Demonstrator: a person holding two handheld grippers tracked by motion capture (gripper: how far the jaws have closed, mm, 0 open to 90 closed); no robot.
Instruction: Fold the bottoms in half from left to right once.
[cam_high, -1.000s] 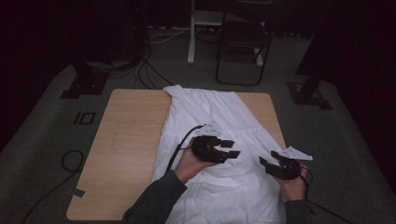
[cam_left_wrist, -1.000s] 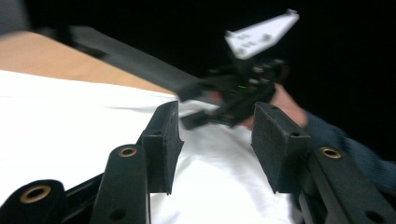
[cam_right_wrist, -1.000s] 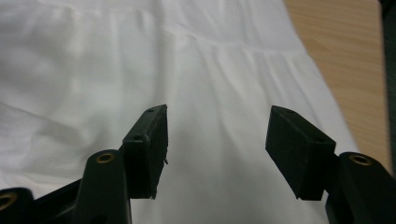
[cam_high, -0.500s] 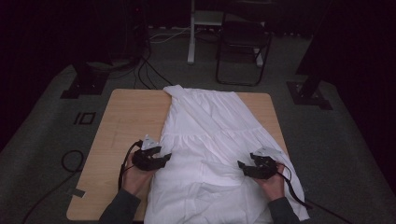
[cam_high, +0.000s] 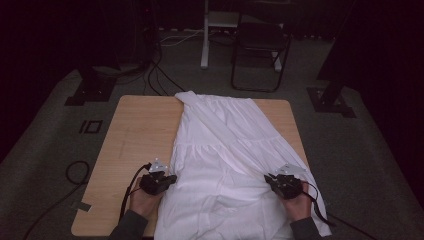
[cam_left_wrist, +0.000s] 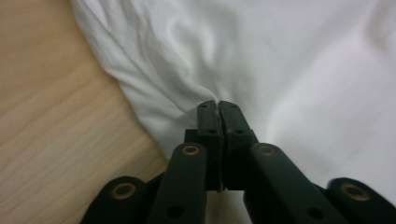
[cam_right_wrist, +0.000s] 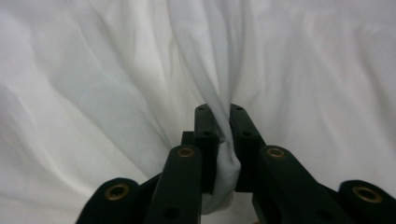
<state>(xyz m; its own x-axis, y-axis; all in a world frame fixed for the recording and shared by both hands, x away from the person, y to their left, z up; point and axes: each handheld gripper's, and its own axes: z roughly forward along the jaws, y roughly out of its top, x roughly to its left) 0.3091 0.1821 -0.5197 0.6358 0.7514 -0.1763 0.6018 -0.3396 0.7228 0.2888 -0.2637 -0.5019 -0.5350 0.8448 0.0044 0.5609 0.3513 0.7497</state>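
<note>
a white garment (cam_high: 227, 160) is lying spread along the right half of the wooden counter (cam_high: 130, 145), running from the far edge down to the near edge, where its hem is hanging over toward the person. the left part of the counter is showing bare wood. the left gripper (cam_high: 170, 178) is sitting at the garment's left edge near the front of the counter, held by the person's left hand (cam_high: 144, 200); in the left gripper view its jaws are pressing together on a small fold of the white cloth (cam_left_wrist: 261, 70) right at the fabric's border, with wood grain showing beside it. the right gripper (cam_high: 270, 179) is resting on the garment's right side, near the counter's right edge, gripped by the right hand (cam_high: 298, 206); in the right gripper view its jaws are pinching a thicker gathered ridge of cloth (cam_right_wrist: 116, 84) that is bunching between them. cables are trailing back from both grippers. a dark folding chair (cam_high: 260, 52) is standing on the grey floor beyond the counter
</note>
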